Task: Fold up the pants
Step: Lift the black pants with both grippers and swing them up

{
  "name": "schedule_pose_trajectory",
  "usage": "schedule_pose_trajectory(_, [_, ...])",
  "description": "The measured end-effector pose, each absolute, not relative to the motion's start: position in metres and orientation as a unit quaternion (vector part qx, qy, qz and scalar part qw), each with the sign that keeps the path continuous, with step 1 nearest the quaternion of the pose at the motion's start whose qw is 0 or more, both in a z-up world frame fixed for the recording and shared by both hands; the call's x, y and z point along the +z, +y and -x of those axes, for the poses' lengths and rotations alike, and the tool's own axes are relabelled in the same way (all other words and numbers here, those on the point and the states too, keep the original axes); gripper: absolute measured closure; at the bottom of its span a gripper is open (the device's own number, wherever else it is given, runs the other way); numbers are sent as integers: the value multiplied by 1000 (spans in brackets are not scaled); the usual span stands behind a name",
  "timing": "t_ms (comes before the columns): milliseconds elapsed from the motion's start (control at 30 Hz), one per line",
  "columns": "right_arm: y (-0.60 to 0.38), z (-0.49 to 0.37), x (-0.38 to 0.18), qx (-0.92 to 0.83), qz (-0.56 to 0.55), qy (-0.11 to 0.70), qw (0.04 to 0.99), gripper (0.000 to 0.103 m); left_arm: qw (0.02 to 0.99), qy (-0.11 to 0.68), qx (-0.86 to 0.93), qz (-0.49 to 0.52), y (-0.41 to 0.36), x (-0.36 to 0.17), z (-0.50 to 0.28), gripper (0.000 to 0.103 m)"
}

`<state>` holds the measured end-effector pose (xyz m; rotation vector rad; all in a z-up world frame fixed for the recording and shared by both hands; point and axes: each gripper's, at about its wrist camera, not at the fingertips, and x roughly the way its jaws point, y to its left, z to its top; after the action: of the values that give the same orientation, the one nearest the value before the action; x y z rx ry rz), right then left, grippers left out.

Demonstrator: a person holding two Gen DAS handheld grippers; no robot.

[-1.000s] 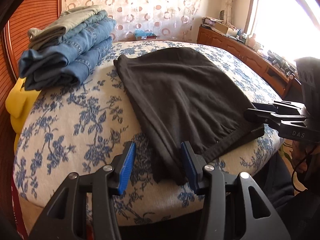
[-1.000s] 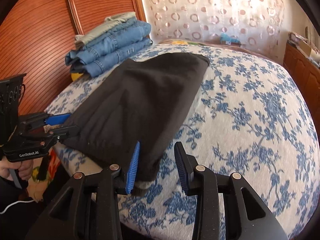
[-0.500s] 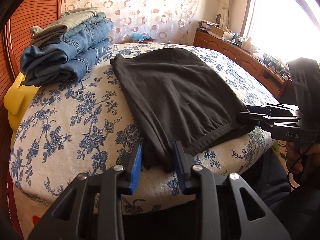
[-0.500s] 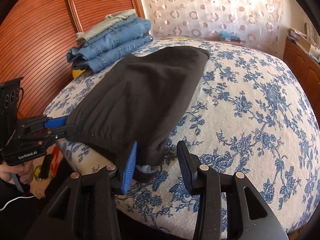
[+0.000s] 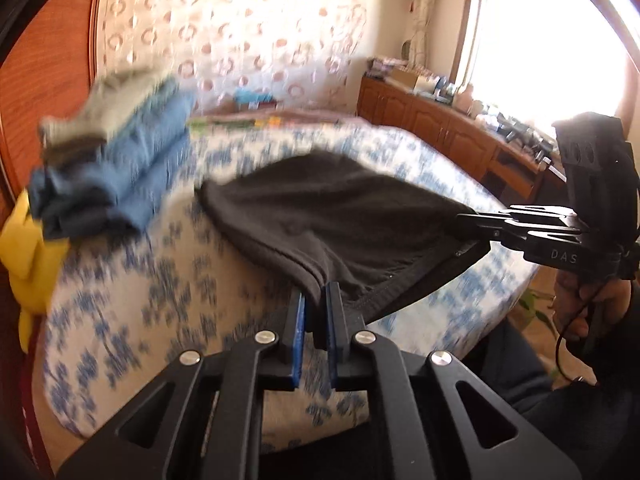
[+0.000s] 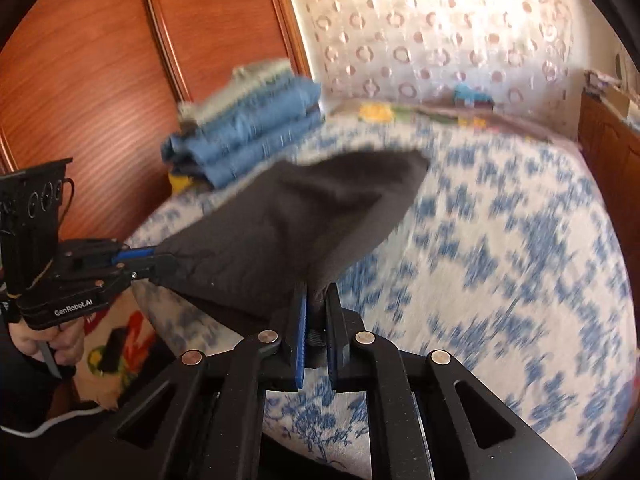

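Black knit pants (image 5: 340, 224), soft and already doubled, hanging between two grips above the blue-flowered white bedspread (image 5: 132, 292). Near end off the bed; far end (image 6: 396, 168) seemingly down on the bedspread, though too blurred to be sure. Long axis running straight away from both wrists, toward the patterned curtain (image 5: 248, 32).

Left hand-held gripper (image 5: 316, 300): blue pads pinched tight on the near-left corner of the waistband end. Right hand-held gripper (image 6: 318, 300): likewise clamped on the near-right corner, a bunch of dark cloth squeezed between its fingers. Waistband edge stretched taut from one corner to the other, sagging only slightly at the middle. Both grippers level with each other, one at each end of that edge, neither nearer the far end.

Off to the left, well apart from the pants, against the red-brown wooden headboard (image 6: 80, 80): stack of folded blue jeans (image 5: 132, 176) topped by a grey-green garment (image 5: 108, 100), over something yellow (image 5: 28, 248). Along the right wall, wooden cabinets (image 5: 432, 128) under a bright window.

Judged step: carrying the held end forward, along the long axis, to lay it over the far end. Likely to turn on keeping both corners abreast; one side leading would probably skew the fold. Limp fabric, likely to droop and crease in the middle if tension slackens.
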<state>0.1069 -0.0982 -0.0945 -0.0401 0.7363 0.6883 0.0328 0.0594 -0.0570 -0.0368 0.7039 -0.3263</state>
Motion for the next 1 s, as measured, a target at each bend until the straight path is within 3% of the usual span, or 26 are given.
schedule_pose_trajectory(400, [-123, -89, 49, 340, 10, 230, 912, 98, 962, 201, -185, -8, 49, 105, -35, 99])
schedule_pose_trajectory(533, [-128, -83, 90, 345, 9, 196, 918, 98, 965, 182, -190, -9, 48, 137, -43, 99])
schedule_pose_trajectory(1000, [-128, -191, 108, 292, 19, 201, 935, 98, 967, 210, -142, -20, 49, 133, -172, 98])
